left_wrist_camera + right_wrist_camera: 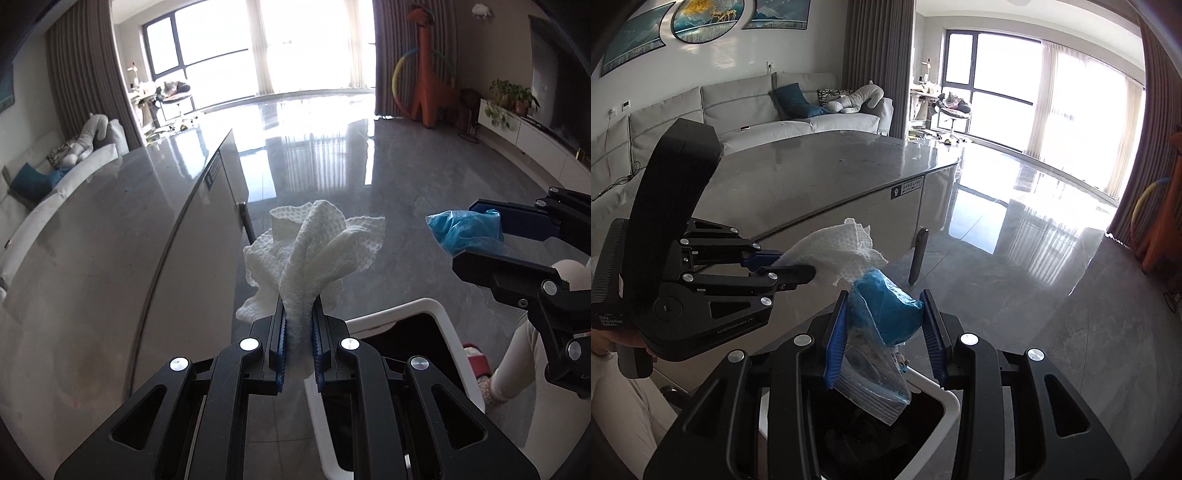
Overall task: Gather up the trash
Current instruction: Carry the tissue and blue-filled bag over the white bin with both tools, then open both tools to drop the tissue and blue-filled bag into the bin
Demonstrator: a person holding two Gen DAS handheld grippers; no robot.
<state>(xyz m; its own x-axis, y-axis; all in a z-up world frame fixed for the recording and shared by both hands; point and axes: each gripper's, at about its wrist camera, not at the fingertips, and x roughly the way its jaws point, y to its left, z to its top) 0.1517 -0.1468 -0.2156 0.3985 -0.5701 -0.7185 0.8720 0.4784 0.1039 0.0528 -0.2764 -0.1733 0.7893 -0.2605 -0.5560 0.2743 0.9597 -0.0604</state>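
My left gripper (pixel 299 325) is shut on a crumpled white paper towel (pixel 314 251) and holds it above the near rim of a white trash bin (pixel 406 310) with a dark inside. It also shows in the right wrist view (pixel 798 267), with the towel (pixel 842 251) sticking out to the right. My right gripper (pixel 886 328) is shut on a clear zip bag with crumpled blue plastic (pixel 886 314) inside, held over the open bin (pixel 951 406). In the left wrist view the right gripper (pixel 480 240) holds the blue bag (pixel 465 229) at the right.
A grey marble-topped table (pixel 110 229) stands left of the bin, its dark leg (pixel 918 254) close by. A glossy grey floor (pixel 369 166) stretches toward the windows. A grey sofa (pixel 757 110) is beyond the table. The person's leg and red slipper (pixel 476 362) are beside the bin.
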